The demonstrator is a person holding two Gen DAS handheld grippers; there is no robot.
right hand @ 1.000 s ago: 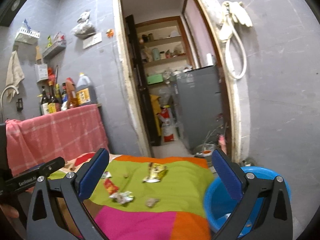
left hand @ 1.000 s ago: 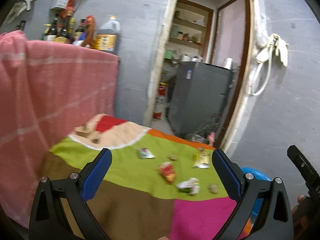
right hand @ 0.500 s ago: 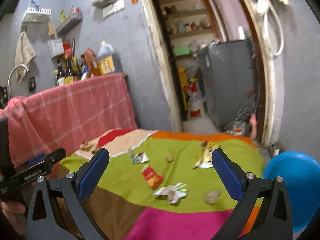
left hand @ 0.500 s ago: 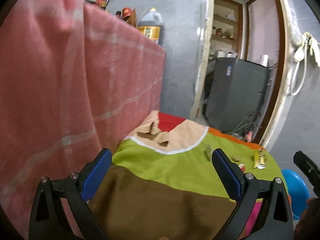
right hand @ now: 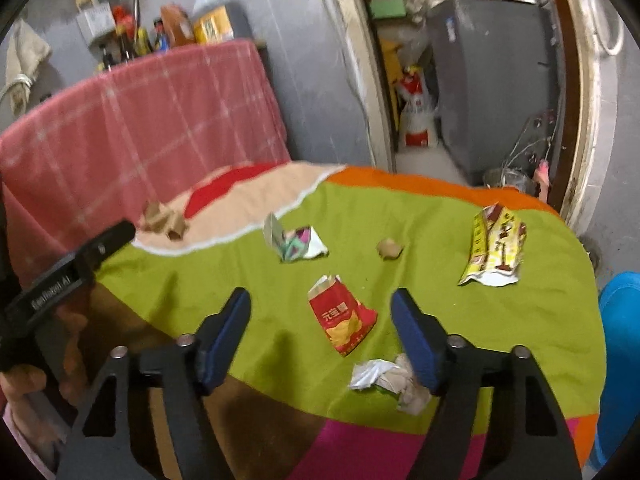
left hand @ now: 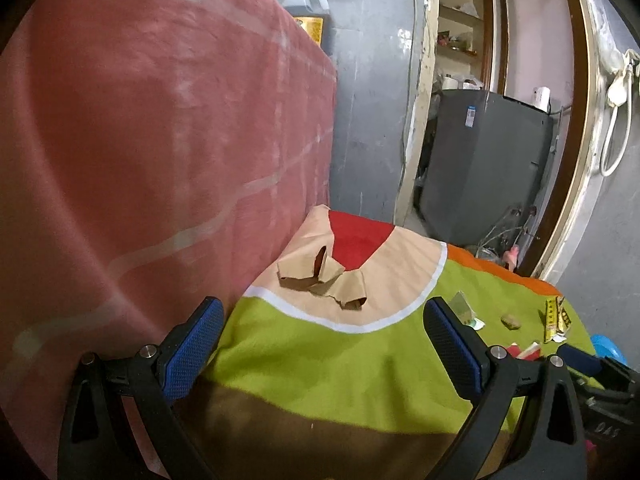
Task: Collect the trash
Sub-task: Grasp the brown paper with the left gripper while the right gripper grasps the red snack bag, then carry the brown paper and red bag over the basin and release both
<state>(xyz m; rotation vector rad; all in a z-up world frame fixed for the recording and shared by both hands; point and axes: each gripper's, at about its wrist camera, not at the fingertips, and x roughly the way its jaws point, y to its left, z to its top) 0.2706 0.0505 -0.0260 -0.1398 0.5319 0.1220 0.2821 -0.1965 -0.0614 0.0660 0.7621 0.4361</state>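
Note:
Trash lies scattered on a table under a many-coloured cloth [right hand: 420, 216]. My right gripper [right hand: 322, 312] hovers over a red snack packet [right hand: 342, 322]; its jaws are closing, with the packet below the gap and no pad touching it. A crumpled white paper wad [right hand: 390, 380] lies by the right finger. Farther off lie a folded green wrapper [right hand: 294, 242], a small brown scrap [right hand: 389, 248] and a yellow packet [right hand: 494, 250]. My left gripper [left hand: 322, 334] is open and empty, pointing at torn brown cardboard [left hand: 324, 278] near the table's far left.
A pink towel [left hand: 152, 152] hangs close along the left side of the table. A blue basin [right hand: 620, 360] stands at the table's right edge. Behind are a doorway, a grey cabinet [left hand: 484, 168] and bottles [right hand: 172, 28] on a ledge.
Both grippers came down toward the table. The left one swung left to the cardboard by the towel. The right one's jaws have narrowed over the red packet.

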